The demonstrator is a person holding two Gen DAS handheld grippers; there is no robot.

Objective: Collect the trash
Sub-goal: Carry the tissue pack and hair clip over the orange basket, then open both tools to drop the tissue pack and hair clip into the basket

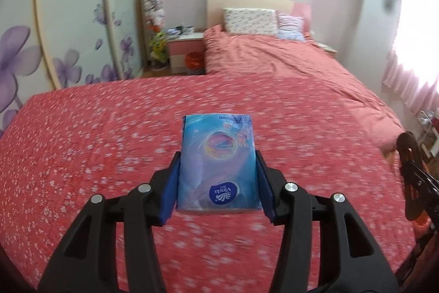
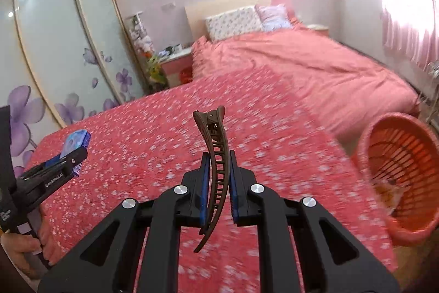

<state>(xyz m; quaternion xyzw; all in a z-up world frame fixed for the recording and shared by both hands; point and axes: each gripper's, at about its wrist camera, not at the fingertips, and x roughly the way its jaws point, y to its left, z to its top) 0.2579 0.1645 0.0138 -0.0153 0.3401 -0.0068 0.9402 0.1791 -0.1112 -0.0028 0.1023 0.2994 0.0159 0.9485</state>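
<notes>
The left tongs (image 1: 218, 172) pinch a blue tissue packet (image 1: 218, 158) by its two long sides, holding it in the air above a bed (image 1: 82, 155) covered in red cloth with small white flowers. The right tongs (image 2: 218, 177) are pressed nearly together on a brown hair clip (image 2: 216, 164), which stands on edge between the blue pads. In the right wrist view an orange slatted basket (image 2: 403, 172) sits at three o'clock beside the bed, and the left tongs with the packet appear at nine o'clock.
</notes>
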